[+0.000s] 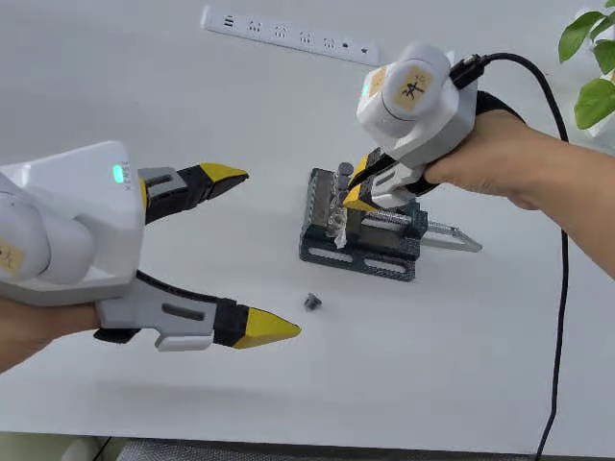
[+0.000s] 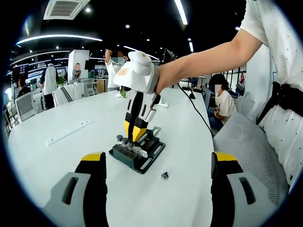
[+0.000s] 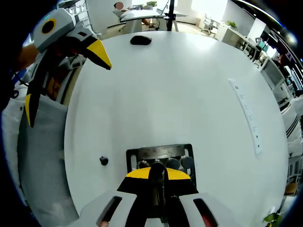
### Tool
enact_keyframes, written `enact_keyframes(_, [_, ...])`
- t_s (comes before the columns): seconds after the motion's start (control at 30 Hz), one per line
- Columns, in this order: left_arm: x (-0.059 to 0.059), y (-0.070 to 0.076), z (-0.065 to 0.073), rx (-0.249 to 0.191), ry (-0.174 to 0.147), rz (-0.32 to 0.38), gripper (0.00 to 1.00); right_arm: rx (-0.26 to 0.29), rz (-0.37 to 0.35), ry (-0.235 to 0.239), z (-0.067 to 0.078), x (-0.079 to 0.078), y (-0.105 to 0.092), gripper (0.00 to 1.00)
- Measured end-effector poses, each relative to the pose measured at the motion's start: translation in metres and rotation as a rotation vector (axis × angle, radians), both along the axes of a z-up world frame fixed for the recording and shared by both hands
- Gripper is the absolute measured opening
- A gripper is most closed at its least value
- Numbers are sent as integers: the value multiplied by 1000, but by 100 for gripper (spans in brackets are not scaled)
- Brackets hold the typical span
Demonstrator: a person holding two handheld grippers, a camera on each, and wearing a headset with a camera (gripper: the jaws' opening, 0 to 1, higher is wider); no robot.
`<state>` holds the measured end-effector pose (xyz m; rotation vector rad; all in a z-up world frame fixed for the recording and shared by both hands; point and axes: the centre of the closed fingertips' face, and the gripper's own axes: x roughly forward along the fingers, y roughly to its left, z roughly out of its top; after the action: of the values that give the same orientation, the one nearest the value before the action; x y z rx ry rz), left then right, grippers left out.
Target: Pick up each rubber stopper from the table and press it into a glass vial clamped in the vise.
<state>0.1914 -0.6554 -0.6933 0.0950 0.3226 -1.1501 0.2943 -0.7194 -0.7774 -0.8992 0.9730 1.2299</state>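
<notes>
A dark stopper point(image 3: 157, 170) sits pinched between the yellow tips of the right gripper point(image 3: 157, 176), whose jaws are drawn almost together around it, right above the row of vials in the vise point(image 3: 135, 156). Beside it in the right gripper view, two more grey stopper tops point(image 3: 180, 163) stand in the same row. From the head view the right gripper point(image 1: 360, 188) points down and to the left onto the top of the dark green bench vise point(image 1: 384, 259), where clear glass vials point(image 1: 338, 227) are clamped between the steel jaws; how far the pinched stopper is seated in its vial cannot be told

A loose stopper point(image 1: 312, 302), small and grey, lies on the white table point(image 1: 192, 86) just in front of the vise, apart from it. In the left gripper view it point(image 2: 164, 175) lies near the vise point(image 2: 142, 163), with the right gripper point(image 2: 135, 131) upright over the clamp

The left gripper point(image 1: 271, 253) hovers over the table left of the vise, jaws spread wide with nothing between them; its own view shows both yellow-tipped fingers point(image 2: 93, 157) far apart above bare tabletop

A white power strip point(image 1: 288, 34) lies at the far side of the table, a black cable point(image 1: 562, 288) trails from the right gripper, and green plant leaves point(image 1: 591, 67) show at the right edge
</notes>
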Motion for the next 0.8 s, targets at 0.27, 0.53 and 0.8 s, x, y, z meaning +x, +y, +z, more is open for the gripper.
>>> enact_keyframes(0.27, [0,-1,0,0,1,-3,91,21,-4,7,-1,0,3,0])
enact_keyframes(0.53, [-1,0,-1,-2,2,1,90,17,-2,17,-3,-2,3,0])
enact_keyframes(0.8, [-2,1,-2,0,5,1,89,11,3,18,-3,-1,4,0])
